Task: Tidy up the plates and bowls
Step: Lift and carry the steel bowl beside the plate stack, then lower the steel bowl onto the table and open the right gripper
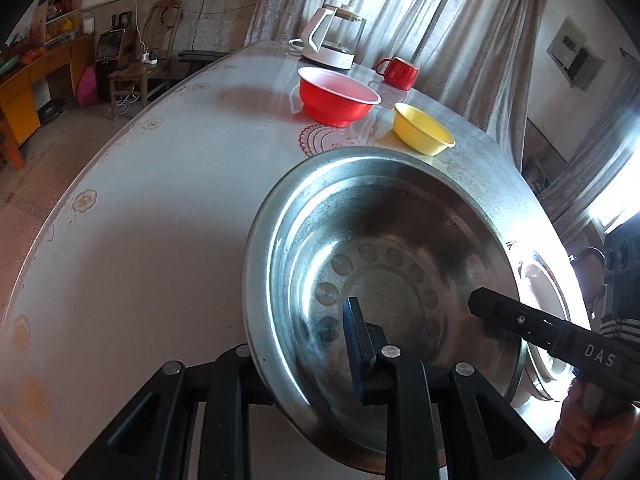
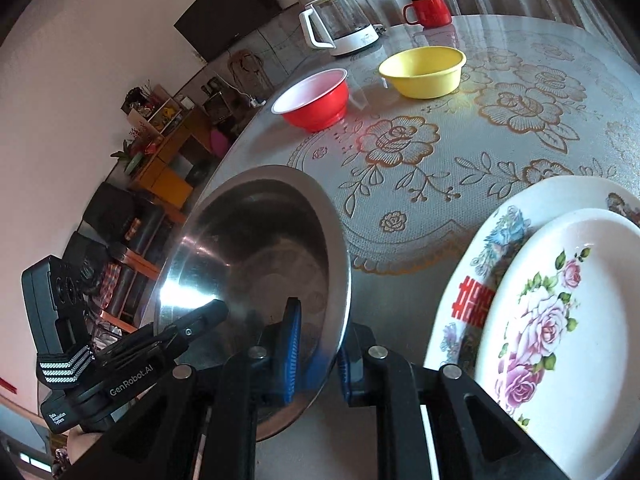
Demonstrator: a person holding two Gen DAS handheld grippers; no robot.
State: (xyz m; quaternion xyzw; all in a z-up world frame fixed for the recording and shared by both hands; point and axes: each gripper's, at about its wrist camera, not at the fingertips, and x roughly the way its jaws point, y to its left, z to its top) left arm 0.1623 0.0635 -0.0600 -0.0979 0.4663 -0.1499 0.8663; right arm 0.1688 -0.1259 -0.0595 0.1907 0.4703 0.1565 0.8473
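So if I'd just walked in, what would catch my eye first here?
Probably the big steel bowl, pinched at its rim from both sides by the left gripper and the right gripper. Beyond it on the flowered table stand a red bowl and a yellow bowl, with two floral plates stacked nearby.

White glass kettle point(image 2: 340, 20), red mug point(image 2: 428, 10), floral tablecloth point(image 2: 460, 148), grey curtains point(image 1: 420, 12)

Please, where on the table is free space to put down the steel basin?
Bare cloth lies left of the steel basin, toward the table edge, and between basin, red bowl and yellow bowl. Crowded: stacked plates at right; kettle and red mug at the back.
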